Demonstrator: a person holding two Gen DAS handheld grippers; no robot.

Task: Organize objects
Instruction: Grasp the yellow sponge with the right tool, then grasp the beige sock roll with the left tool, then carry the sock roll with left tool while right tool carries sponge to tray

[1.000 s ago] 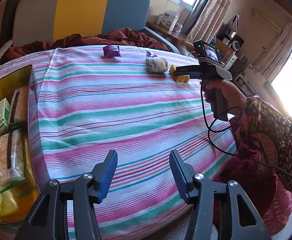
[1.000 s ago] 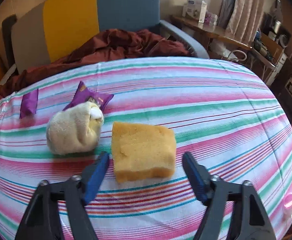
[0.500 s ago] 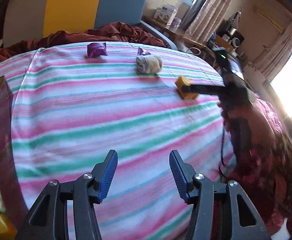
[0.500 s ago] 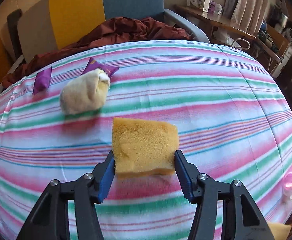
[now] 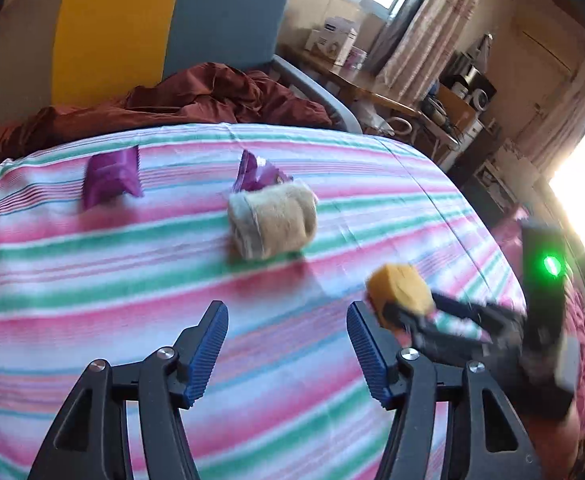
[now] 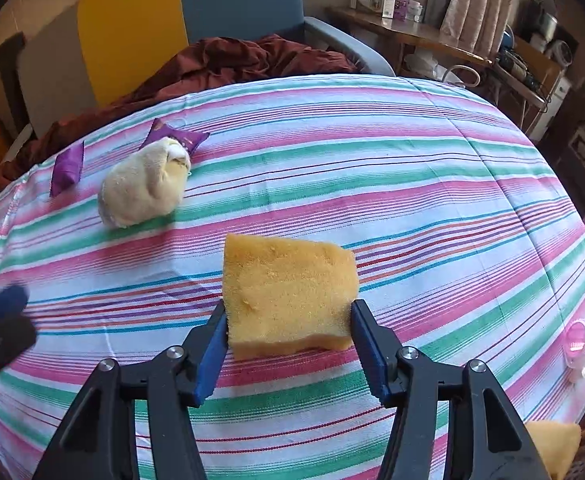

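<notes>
A yellow sponge (image 6: 288, 288) hangs above the striped tablecloth (image 6: 412, 184), and my right gripper (image 6: 288, 328) is shut on its near end; the same sponge (image 5: 402, 286) shows in the left wrist view with the right gripper (image 5: 396, 312) around it. My left gripper (image 5: 288, 340) hovers over the cloth with its jaws opening and nothing between them. Ahead of it lies a rolled beige cloth (image 5: 272, 220), with a purple packet (image 5: 258, 172) just behind it and a second purple packet (image 5: 112, 176) further left. The roll (image 6: 144, 184) also shows left of the sponge in the right wrist view.
A dark red blanket (image 5: 196, 96) is heaped on a grey, yellow and blue chair (image 5: 140, 28) behind the table. A cluttered desk (image 6: 420, 36) and curtains stand at the back right. A small pink object (image 6: 580, 340) lies near the table's right edge.
My right gripper closed on the sponge and lifted it off the cloth. My left gripper swung right, away from the yellow box toward the rolled cloth, and its jaws widened.
</notes>
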